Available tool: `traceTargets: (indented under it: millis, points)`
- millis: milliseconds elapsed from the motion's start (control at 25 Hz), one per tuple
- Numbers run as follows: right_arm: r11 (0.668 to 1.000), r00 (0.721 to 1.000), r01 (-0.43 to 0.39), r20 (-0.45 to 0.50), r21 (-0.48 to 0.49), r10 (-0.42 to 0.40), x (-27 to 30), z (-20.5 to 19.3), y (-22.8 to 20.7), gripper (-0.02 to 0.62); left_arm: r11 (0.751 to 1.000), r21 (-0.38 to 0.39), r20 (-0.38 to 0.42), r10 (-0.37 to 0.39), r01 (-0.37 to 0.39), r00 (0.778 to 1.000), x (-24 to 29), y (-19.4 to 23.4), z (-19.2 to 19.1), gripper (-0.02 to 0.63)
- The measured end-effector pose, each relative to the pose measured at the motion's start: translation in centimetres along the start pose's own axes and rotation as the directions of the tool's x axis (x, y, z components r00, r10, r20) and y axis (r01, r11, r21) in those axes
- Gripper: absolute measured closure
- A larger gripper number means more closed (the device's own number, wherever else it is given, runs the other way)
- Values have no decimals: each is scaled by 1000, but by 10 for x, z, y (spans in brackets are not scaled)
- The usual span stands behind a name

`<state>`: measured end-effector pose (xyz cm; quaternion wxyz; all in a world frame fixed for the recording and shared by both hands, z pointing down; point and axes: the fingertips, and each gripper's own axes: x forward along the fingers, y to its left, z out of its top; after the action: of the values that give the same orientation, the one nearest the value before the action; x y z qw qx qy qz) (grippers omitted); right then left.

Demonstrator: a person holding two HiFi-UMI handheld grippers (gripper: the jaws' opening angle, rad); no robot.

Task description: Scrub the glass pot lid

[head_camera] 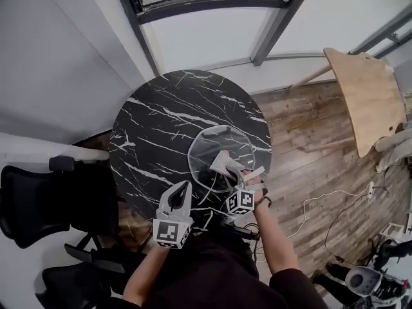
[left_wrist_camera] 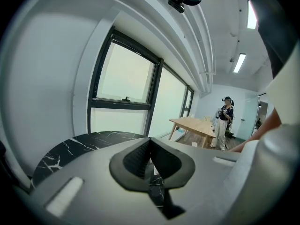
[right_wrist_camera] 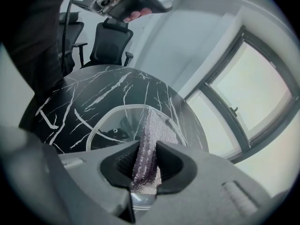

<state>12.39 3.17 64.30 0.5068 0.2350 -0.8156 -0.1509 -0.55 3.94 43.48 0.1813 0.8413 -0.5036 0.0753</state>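
Note:
The glass pot lid point(head_camera: 215, 152) lies flat on the right half of a round black marble table point(head_camera: 161, 121). Its clear dome and rim point(right_wrist_camera: 104, 121) also show in the right gripper view. My right gripper point(head_camera: 230, 171) is over the lid's near edge and is shut on a purple-grey scrubbing cloth point(head_camera: 223, 161). The cloth point(right_wrist_camera: 150, 135) drapes from the jaws onto the glass. To the left of the lid, at the table's near edge, my left gripper point(head_camera: 183, 190) is shut with nothing between its jaws point(left_wrist_camera: 150, 146), and it is tilted up toward the window.
Black office chairs point(head_camera: 38, 205) stand left of the table against the wall. A wooden table point(head_camera: 370, 98) is at the right, and cables point(head_camera: 322, 198) trail over the wooden floor. A person point(left_wrist_camera: 224, 121) stands far off beside the wooden table point(left_wrist_camera: 197, 125).

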Motion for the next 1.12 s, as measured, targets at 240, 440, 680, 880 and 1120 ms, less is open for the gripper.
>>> traceTargets:
  millis: [240,440,680,880,1120]
  points:
    - [991,998,-60,3,120,60,-5,8,19,518,1000,2,1,-11,11,1000,-12,9,-2,604]
    - [902,986,-163,94,401,136,-16,20,16,520,1000,4,-9,-12,12,1000,-18,19,-9,603]
    - [707,922,-367,335,605,192,-48,59,20,523,1000,10,-5,-14,14,1000,-29,28,-11,603]
    - [600,887,-284,443,748,-132,-103,100,-45,523,1000,22,32,2,-3,999,-37,39,10,604]
    - [501,803,-113,376,858,-462,-182,130,-120,523,999,35,161,-42,37,986,-48,35,69,603]
